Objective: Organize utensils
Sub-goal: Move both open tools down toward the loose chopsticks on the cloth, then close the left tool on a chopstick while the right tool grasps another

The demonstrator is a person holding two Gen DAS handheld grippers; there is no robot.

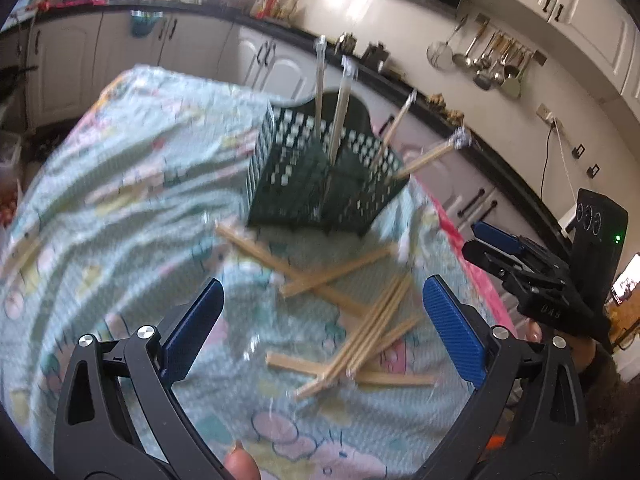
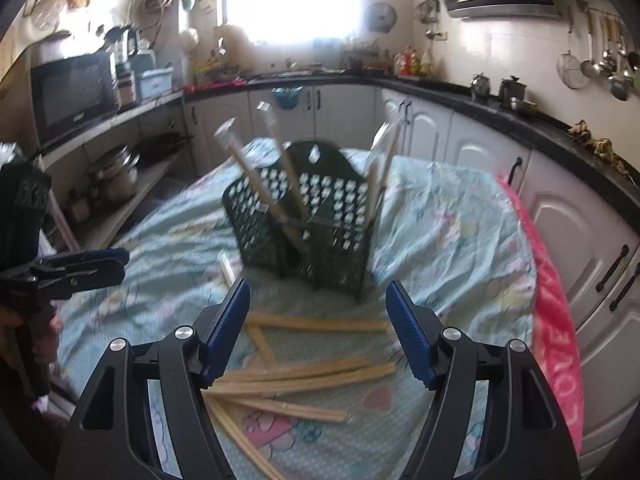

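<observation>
A dark green perforated basket [image 1: 324, 176] [image 2: 308, 224] stands on the cloth-covered table with several wrapped chopsticks [image 1: 340, 108] [image 2: 276, 184] leaning upright in it. Several more wrapped chopsticks [image 1: 360, 328] [image 2: 304, 376] lie scattered on the cloth in front of it. My left gripper [image 1: 320, 320] hangs open above the scattered pile, nothing between its blue pads. My right gripper [image 2: 318, 320] is open too, above the same pile and just short of the basket. It also shows at the right of the left wrist view as my right gripper [image 1: 492, 244]; the left one appears at the left edge of the right wrist view.
A light green patterned cloth [image 1: 120, 208] [image 2: 448, 240] covers the table, with a pink towel [image 2: 556, 320] along its right edge. White cabinets [image 2: 480, 148] and a black counter ring the room. A microwave [image 2: 76, 96] sits at left; ladles hang on the wall [image 1: 488, 64].
</observation>
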